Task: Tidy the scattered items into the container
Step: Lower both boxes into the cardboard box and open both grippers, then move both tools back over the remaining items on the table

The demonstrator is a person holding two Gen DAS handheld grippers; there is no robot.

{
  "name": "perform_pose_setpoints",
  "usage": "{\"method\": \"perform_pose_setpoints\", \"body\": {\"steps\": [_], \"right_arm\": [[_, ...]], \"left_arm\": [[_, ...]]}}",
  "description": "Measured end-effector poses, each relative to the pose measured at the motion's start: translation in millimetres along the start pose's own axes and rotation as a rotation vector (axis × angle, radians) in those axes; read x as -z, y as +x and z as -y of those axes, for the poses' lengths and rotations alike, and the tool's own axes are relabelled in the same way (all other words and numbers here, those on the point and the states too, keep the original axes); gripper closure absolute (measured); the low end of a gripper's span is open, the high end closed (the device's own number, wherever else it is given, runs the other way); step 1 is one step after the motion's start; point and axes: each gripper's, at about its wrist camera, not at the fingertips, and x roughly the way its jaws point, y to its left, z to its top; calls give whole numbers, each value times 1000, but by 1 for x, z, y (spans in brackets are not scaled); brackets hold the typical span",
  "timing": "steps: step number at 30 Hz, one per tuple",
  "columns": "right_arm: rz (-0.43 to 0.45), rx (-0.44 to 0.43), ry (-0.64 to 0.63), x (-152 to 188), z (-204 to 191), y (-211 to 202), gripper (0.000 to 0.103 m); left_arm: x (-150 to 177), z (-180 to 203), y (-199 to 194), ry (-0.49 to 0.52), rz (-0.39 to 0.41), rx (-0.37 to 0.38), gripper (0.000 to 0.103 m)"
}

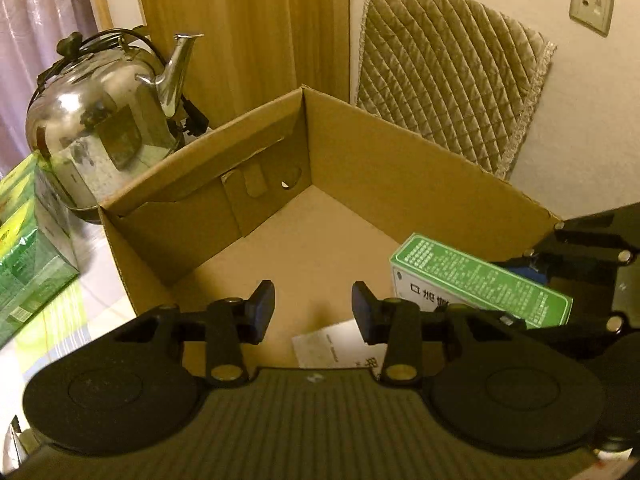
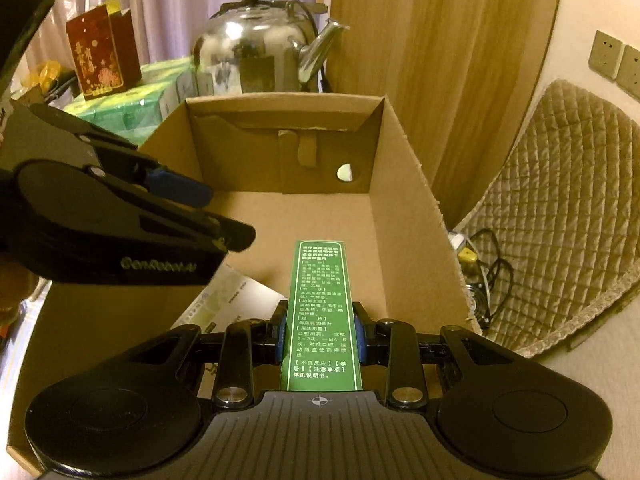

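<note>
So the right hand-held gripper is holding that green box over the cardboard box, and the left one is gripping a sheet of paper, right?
Not quite: the left hand-held gripper is open and grips nothing, as the left wrist view shows. The right hand-held gripper does hold the green box over the cardboard box.

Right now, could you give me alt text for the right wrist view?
The right gripper clamps a slim green medicine box over an open cardboard box. The left gripper reaches in from the left, and a steel kettle stands behind.
</note>
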Motion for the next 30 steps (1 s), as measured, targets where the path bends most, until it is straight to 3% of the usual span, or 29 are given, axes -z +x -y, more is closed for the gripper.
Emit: {"method": "perform_pose_setpoints", "body": {"steps": [10,21,24,26,30], "right_arm": [[-67,-10,-12,-3,-4,9,74],[21,3,4,-5,-11,-25,70],[75,-3,7,-11,-18,-49,61],[113,-6,5,-14,-24,-67,44],[166,-26,1,-13,-43,-101,34]], "left_arm": [[6,-6,-12,-19,27,-1,64],[14,-12,-60,-62,90,-6,61],[17,-16,-81,-85,110,-11,60],[22,-19,-100,-101,131,-20,59],[40,-29,-142,-146,170,-46,54]]}}
